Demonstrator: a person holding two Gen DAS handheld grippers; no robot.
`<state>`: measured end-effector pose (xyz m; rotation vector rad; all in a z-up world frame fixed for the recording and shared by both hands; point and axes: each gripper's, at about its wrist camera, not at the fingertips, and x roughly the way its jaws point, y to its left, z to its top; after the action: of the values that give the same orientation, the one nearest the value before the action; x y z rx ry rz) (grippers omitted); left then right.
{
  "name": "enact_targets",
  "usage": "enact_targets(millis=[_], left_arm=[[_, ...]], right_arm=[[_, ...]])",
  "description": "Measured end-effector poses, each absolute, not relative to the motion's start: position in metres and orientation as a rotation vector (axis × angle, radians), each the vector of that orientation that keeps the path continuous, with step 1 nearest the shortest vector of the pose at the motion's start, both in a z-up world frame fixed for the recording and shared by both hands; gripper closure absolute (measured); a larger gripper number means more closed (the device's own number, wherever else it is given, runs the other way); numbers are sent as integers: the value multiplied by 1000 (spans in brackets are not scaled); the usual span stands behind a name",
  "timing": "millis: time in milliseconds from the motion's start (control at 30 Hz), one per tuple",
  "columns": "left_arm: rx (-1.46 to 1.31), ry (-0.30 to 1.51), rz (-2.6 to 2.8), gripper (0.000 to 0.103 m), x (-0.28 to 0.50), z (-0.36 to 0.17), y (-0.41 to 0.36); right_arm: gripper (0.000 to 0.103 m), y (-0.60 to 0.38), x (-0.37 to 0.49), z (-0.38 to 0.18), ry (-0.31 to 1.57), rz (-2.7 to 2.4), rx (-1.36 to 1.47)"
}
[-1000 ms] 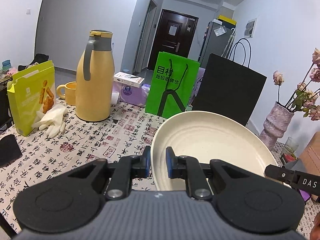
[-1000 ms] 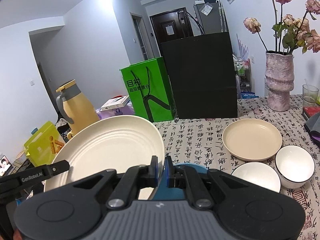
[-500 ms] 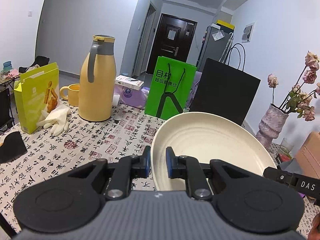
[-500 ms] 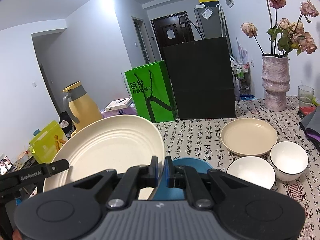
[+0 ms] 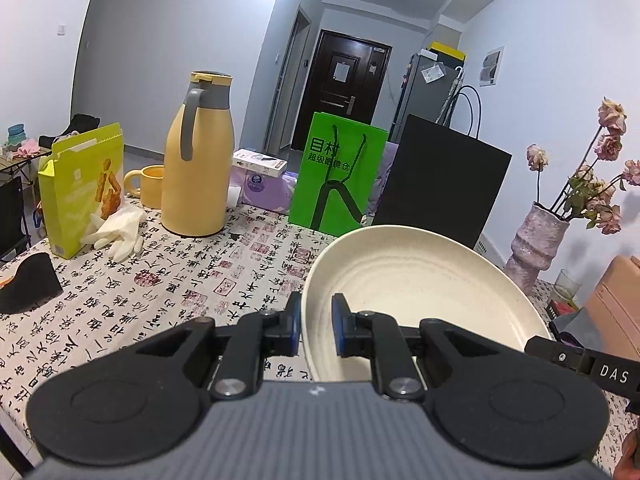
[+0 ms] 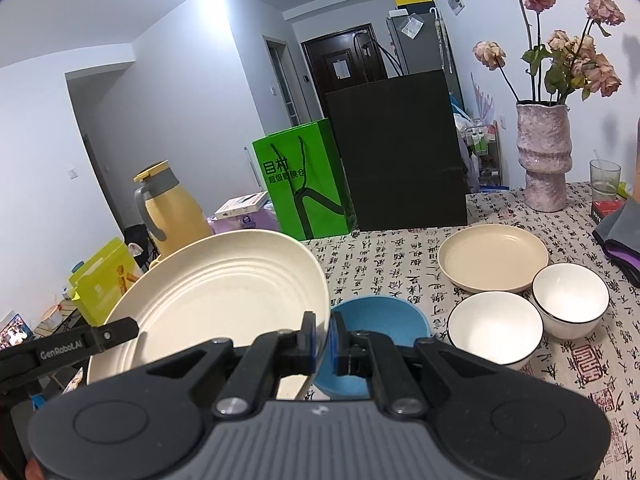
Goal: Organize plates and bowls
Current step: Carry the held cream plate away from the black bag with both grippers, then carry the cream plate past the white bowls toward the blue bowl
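A large cream ribbed plate (image 5: 420,300) hangs tilted above the patterned tablecloth (image 5: 160,280), held at both sides. My left gripper (image 5: 316,326) is shut on its left rim. My right gripper (image 6: 323,336) is shut on the right rim of the same cream plate (image 6: 224,300). Below the right fingers sits a blue bowl (image 6: 380,320). To its right lie two white bowls (image 6: 494,324) (image 6: 570,296), with a beige plate (image 6: 492,258) behind them. Each gripper's finger shows at the edge of the other's view.
A yellow thermos (image 5: 198,168), a yellow mug (image 5: 146,184), a lime box (image 5: 80,188) and white gloves (image 5: 118,228) stand at the far left. A green bag (image 5: 336,176) and a black bag (image 5: 440,184) line the back. At the right are a vase (image 6: 544,156) and a glass (image 6: 604,176).
Both grippers have drawn back toward the near side with the plate between them; the thermos, bags and bowls now look farther off. Both grips are unchanged.
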<state>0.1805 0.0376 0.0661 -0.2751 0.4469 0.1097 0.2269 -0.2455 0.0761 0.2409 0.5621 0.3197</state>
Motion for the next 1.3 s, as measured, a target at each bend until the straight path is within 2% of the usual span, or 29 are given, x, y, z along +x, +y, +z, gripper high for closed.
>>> enact_targets(millis=[1300], left_arm=[[-335, 424, 24, 88, 136, 31, 5]], right_arm=[[96, -286, 158, 50, 496, 268, 272]])
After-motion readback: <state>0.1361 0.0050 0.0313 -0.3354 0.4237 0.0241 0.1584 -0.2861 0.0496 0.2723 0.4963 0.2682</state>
